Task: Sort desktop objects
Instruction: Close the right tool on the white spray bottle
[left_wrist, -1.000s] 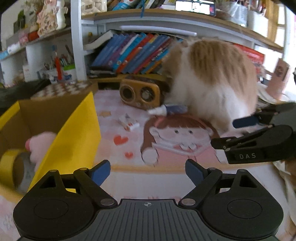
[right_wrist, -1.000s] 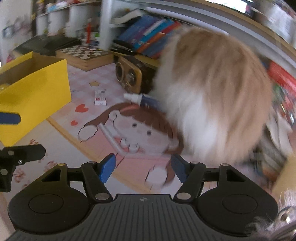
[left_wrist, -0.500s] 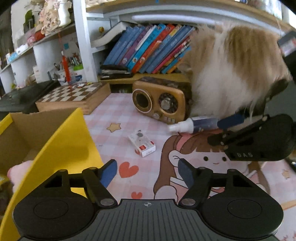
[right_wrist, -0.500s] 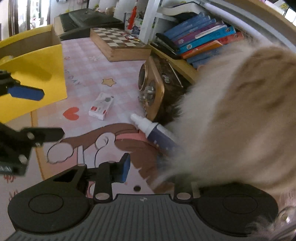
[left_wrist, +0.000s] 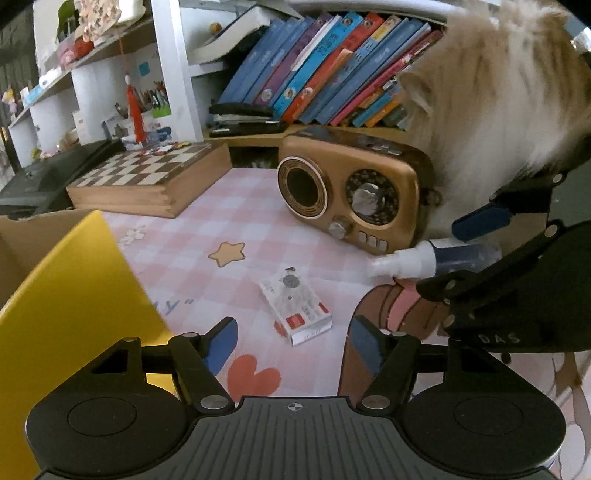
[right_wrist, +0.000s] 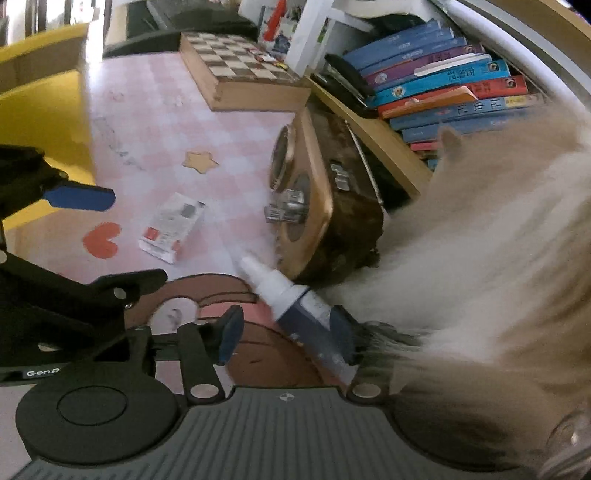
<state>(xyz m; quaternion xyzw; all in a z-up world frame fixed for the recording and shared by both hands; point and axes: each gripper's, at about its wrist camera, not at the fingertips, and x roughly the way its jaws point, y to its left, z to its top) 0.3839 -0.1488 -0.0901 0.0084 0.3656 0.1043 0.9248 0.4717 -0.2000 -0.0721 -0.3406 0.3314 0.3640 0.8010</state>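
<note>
since the right gripper (right_wrist: 286, 332) already has its blue fingers spread to either side of the dark tube with the white nozzle (right_wrist: 295, 301), low in the middle of the right wrist frame, the job now looks like a clean close on the tube's body rather than its tapered tip. the tube lies slanted on the pink checked mat (right_wrist: 159, 110), its nozzle just beside the brown retro radio (right_wrist: 314, 206), with a fluffy cat (right_wrist: 480, 240) crowding the right side of the frame and its fur brushing the right finger. judging from that, squeeze slowly, keep the fur out of the pinch, and lift straight up before turning toward the yellow box (left_wrist: 74, 295) at the left of the left wrist frame. the left gripper (left_wrist: 291, 341) hangs spread and empty just short of the small white carton (left_wrist: 295, 306), mid-frame, probably the next pick.
</note>
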